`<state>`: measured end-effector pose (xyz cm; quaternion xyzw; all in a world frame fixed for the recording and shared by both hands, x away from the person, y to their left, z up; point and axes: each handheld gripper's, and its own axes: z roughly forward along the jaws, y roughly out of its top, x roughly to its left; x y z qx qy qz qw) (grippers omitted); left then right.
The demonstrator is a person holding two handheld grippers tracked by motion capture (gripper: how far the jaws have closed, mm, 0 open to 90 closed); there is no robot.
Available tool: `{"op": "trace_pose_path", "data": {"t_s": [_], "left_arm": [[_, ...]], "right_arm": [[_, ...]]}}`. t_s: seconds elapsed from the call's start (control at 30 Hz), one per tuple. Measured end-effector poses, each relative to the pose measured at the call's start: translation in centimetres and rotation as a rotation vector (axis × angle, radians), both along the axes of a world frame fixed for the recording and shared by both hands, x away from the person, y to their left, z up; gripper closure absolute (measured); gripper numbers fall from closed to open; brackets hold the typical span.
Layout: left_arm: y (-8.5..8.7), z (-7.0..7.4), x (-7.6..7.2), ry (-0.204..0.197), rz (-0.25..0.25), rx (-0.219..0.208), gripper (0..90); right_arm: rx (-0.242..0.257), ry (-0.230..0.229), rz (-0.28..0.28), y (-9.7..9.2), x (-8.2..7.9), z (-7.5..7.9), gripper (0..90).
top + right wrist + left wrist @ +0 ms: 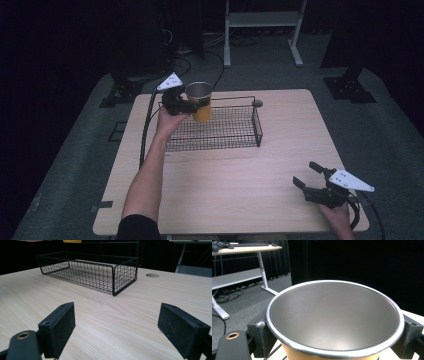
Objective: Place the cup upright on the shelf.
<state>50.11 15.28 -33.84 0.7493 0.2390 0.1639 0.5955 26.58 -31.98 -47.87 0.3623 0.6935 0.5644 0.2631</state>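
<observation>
I have the cup (201, 101) clamped in my left gripper (192, 104), held upright in the air over the near-left part of the wire basket (240, 135), with its base clear of the basket floor as far as I can judge from the high view. In the left gripper view the cup (334, 317) sits between the two jaws just under its rolled metal rim, one jaw on each side of the wall, so the grip is high on the body. It looks like a thin metal cup with a yellow outside and a bare grey inside, and I see nothing in it, so I expect it to be light, stiff and not fragile. The smooth coated wall could slip in the pads, and since the cup widens towards the rim, I judge that a hold just under the lip is the safest place, because the flare stops it sliding down. A squeeze that is too hard might dent the thin wall, so I would keep the pressure modest. My right gripper (314, 182) rests on the table (240, 200), well apart from the basket on its near-right side, with its jaws spread wide and nothing between them. In the right gripper view the basket (112, 277) lies ahead, beyond those open jaws.
</observation>
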Motion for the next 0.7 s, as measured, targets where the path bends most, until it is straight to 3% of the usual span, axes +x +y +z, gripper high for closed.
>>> {"op": "trace_pose_path", "data": {"t_s": [0.37,0.7], "left_arm": [[-0.6,-1.8,0.8,0.039,0.018,0.034,11.7],[-0.8,-3.4,1.0,0.067,0.034,0.098,11.6]], "right_arm": [[-0.001,-0.001,0.003,0.0,0.0,0.0,13.5],[0.000,0.000,0.003,0.0,0.0,0.0,13.4]]}}
